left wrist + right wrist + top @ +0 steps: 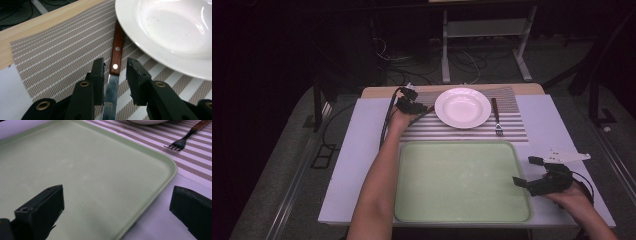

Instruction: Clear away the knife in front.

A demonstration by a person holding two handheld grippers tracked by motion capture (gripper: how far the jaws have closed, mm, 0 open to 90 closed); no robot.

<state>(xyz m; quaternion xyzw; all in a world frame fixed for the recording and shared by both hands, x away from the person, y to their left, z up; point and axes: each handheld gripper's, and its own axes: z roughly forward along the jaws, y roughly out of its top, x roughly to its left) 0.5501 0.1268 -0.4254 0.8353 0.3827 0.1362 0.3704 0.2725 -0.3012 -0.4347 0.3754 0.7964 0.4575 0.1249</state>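
A knife with a reddish wooden handle (117,47) and a steel blade lies on the striped placemat (57,55), just left of a white plate (175,32). My left gripper (115,66) is open, one jaw on each side of the knife where handle meets blade, with small gaps showing. In the high view, the left gripper (421,111) is at the plate's (462,107) left side. A fork (496,117) lies to the right of the plate. My right gripper (524,171) is open wide, its jaws straddling the right rim of the empty green tray (160,167).
The placemat (512,131) sits at the far side of a white table board, with a wooden edge (37,25) beyond it. The green tray (462,182) takes up the near middle. Cables and a metal frame lie on the floor past the table.
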